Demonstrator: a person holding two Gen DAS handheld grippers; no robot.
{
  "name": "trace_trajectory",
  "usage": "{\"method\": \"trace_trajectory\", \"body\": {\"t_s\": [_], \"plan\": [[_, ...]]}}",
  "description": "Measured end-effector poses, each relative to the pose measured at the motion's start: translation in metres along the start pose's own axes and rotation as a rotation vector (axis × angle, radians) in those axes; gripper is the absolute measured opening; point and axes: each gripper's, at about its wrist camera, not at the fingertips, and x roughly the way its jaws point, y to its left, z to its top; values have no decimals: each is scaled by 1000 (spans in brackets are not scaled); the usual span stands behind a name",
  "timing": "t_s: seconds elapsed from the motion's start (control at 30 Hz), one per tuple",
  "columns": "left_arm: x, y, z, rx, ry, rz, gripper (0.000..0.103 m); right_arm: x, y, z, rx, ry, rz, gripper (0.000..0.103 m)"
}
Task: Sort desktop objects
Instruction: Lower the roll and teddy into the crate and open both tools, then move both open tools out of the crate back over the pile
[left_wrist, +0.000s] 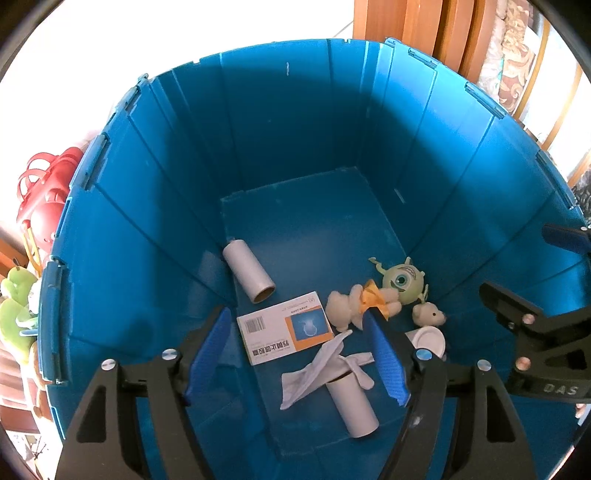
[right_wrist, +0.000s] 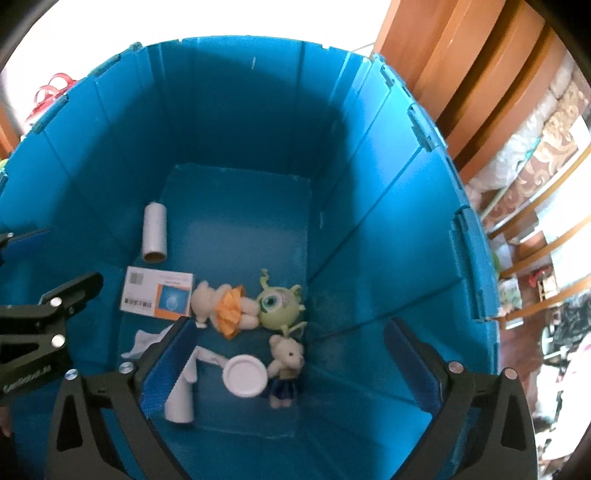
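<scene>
Left gripper (left_wrist: 301, 354) and right gripper (right_wrist: 291, 365) are held wide, empty, over the blue bin (left_wrist: 288, 122). Below the left one a paper tube (left_wrist: 352, 408) lies, long axis running between the jaws, under a white glove (left_wrist: 317, 369); a white lid (right_wrist: 245, 375) is seen below the right.

Black gripper (left_wrist: 301, 354) frames — blue ribbed pads, silver screws

Both grippers point steeply downward, side by side. The left gripper (left_wrist: 301, 352) has its jaws parted with nothing pressed between the blue pads. The right gripper (right_wrist: 291, 365) stands spread wide (its widest), equally empty, just beside the left.
</scene>
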Motion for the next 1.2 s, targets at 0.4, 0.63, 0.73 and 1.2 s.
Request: {"method": "trace_trajectory", "body": {"t_s": [0.4,0.63,0.73,1.2], "plan": [[-57,14,0,3,-93,-116,73,-52,7,-2,18,-94,12,103],[-104,43,-13,9,-176,-159,73,-97,24,-7,48,-177,22,103],[-129,64,-22,16,-234,-175,75,-119,37,-10,74,-220,29,103],[-182,284,-117,-35,-343,-154,78,-194,202,-19,180,-405,58,103]]}}
